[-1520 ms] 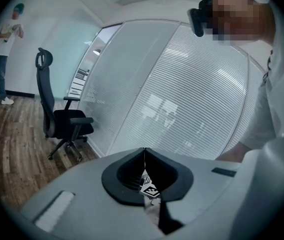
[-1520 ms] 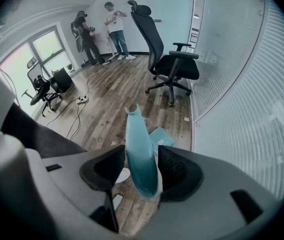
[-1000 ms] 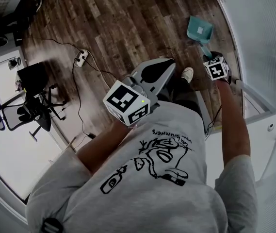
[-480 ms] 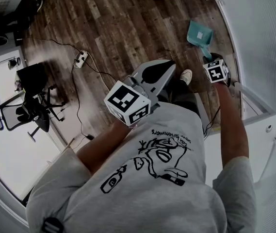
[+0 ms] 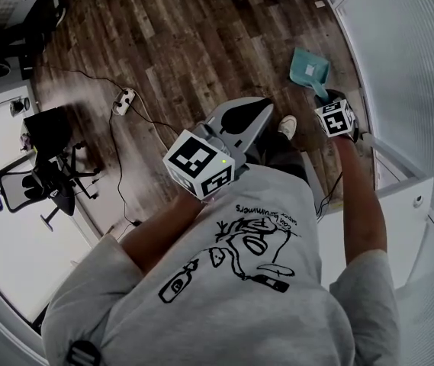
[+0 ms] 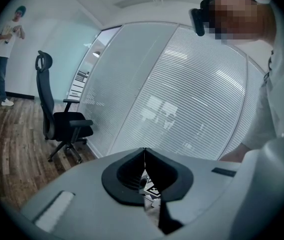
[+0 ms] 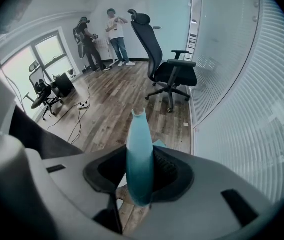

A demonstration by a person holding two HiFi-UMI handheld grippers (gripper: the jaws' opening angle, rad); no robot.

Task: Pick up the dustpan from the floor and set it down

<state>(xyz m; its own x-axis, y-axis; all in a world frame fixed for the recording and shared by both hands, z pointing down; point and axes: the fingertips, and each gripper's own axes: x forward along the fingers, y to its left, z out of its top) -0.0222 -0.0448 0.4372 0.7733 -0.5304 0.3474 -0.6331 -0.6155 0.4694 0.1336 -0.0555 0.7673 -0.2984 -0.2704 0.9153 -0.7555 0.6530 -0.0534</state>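
The right gripper (image 7: 140, 174) has its fingers (image 7: 170, 170) clamped on the teal dustpan (image 5: 309, 68) handle. The pan points down toward the wooden floor (image 5: 186, 44), beside the glass wall (image 5: 407, 67). The left gripper (image 6: 143, 164) is empty, its fingers (image 6: 124, 176) pressed together.

- a teal plastic dustpan (image 5: 309, 68) with a flat square scoop and a long round handle (image 7: 140, 156);
- its handle is pinched in the right gripper (image 5: 324, 96); the scoop points away over the brown wooden floor (image 5: 186, 44)
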